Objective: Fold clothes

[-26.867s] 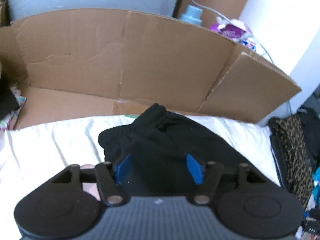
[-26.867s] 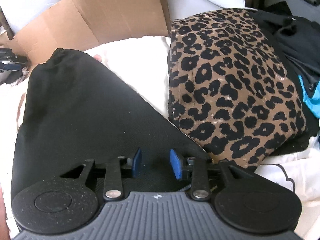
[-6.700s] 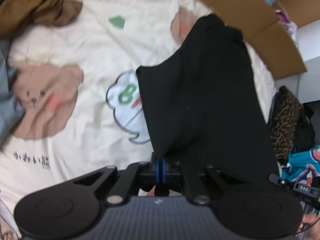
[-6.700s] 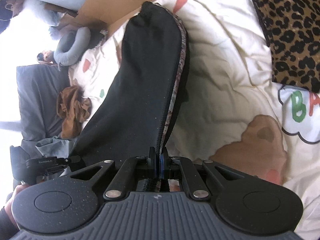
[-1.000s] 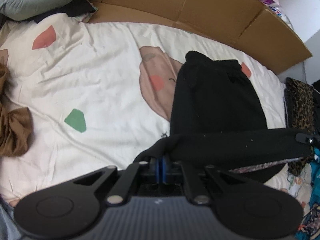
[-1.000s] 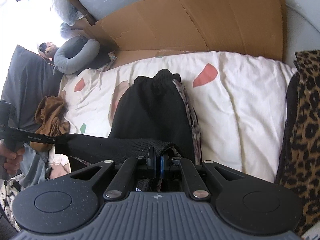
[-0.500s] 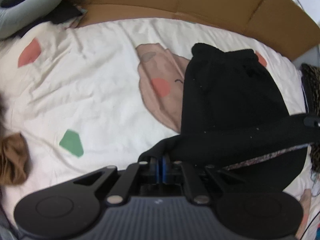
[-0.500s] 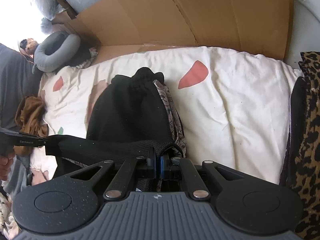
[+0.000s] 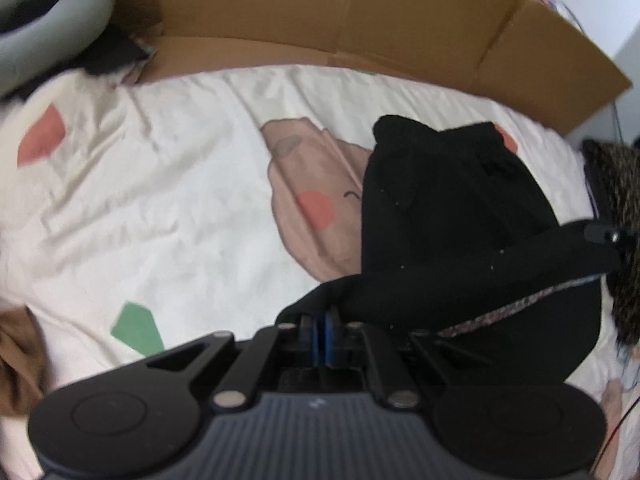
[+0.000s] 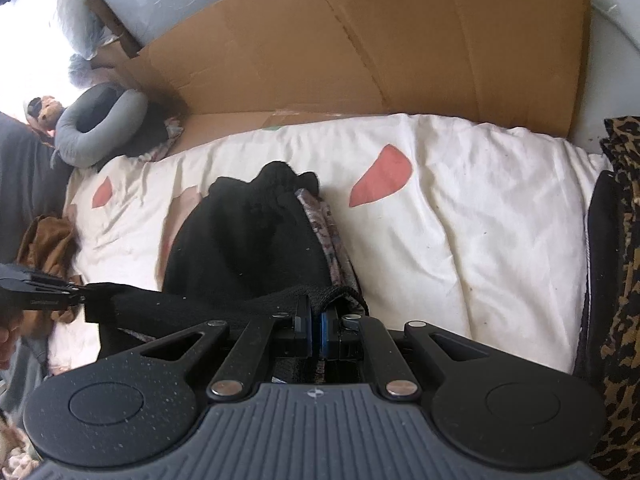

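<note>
Off to the left of the left claw (image 9: 321,330) a brown garment (image 9: 16,364) is bunching at the bed's edge, and ahead of it the cream printed bedsheet (image 9: 160,200) is lying rumpled below a cardboard sheet (image 9: 320,12). That claw is pinching one end of the black pants' (image 9: 452,216) raised folded edge, its blue pads pressed together on the cloth, while the waistband end is resting on the sheet ahead and to its right. The right claw (image 10: 315,334) is clamping the other end of that same edge, with leopard-print fabric (image 10: 624,280) lying just off to its right.
</note>
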